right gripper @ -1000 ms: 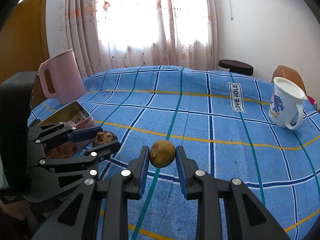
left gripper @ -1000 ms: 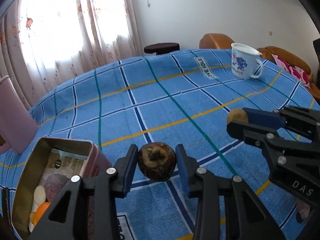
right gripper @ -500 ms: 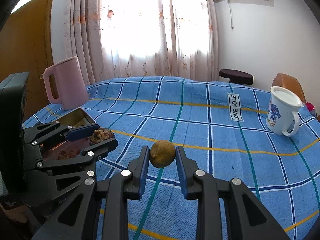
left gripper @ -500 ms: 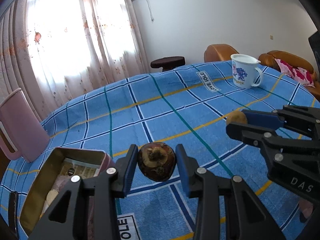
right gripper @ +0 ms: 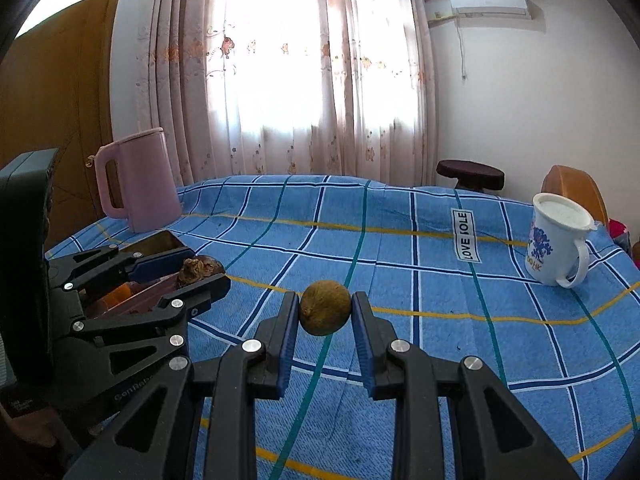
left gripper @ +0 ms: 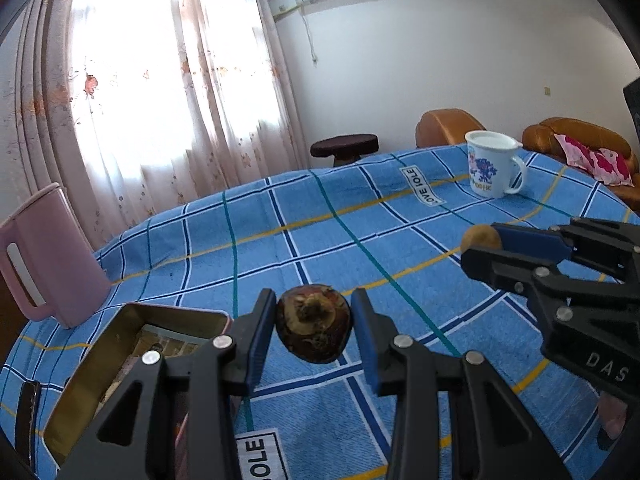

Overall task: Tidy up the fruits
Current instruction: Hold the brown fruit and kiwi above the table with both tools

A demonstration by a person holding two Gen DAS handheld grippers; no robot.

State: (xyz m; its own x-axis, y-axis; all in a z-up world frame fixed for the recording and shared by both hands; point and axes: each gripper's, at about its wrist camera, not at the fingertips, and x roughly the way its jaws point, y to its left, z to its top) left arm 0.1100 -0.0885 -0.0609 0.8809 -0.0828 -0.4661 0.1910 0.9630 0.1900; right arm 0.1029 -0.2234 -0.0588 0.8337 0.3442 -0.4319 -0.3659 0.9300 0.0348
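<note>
My left gripper point(left gripper: 314, 328) is shut on a dark brown mangosteen point(left gripper: 314, 330) and holds it above the blue checked cloth, just right of an open metal tin point(left gripper: 104, 352). The tin holds fruit, mostly hidden by my fingers. My right gripper point(right gripper: 325, 314) is shut on a small yellow-brown round fruit point(right gripper: 325, 312), held above the cloth. In the right wrist view the left gripper point(right gripper: 200, 276) with the mangosteen point(right gripper: 200, 270) is at the left, over the tin point(right gripper: 156, 245). In the left wrist view the right gripper point(left gripper: 486, 246) shows at the right with its fruit point(left gripper: 478, 236).
A pink jug point(left gripper: 44, 256) stands at the far left behind the tin, also in the right wrist view point(right gripper: 138, 180). A white mug point(left gripper: 492, 168) stands at the far right point(right gripper: 560, 240). A dark stool point(left gripper: 344, 148) and orange armchairs stand beyond the table.
Both grippers have risen and tilted up with their fruits held; more of the room shows. The tin sits lower and further left in the left wrist view.
</note>
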